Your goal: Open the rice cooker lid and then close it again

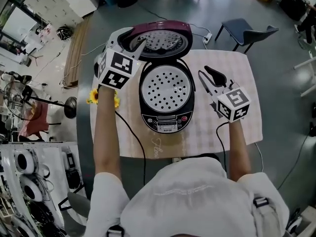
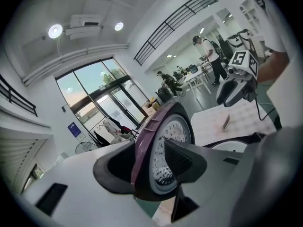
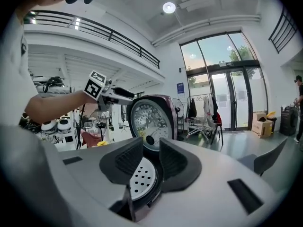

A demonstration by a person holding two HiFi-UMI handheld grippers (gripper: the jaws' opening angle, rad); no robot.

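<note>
Rice cooker (image 1: 165, 95) stands on the table (image 1: 239, 90), its lid (image 1: 159, 37) raised upright at the cooker's far side. My left gripper (image 1: 137, 47) straddles the lid's rim, jaws apart, pads not pressing. My right gripper (image 1: 210, 79) hovers just right of the cooker, jaws narrowly parted, empty.

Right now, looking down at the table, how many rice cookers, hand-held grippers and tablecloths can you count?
rice cooker: 1
hand-held grippers: 2, the left hand-held gripper and the right hand-held gripper
tablecloth: 1
Total: 4
</note>
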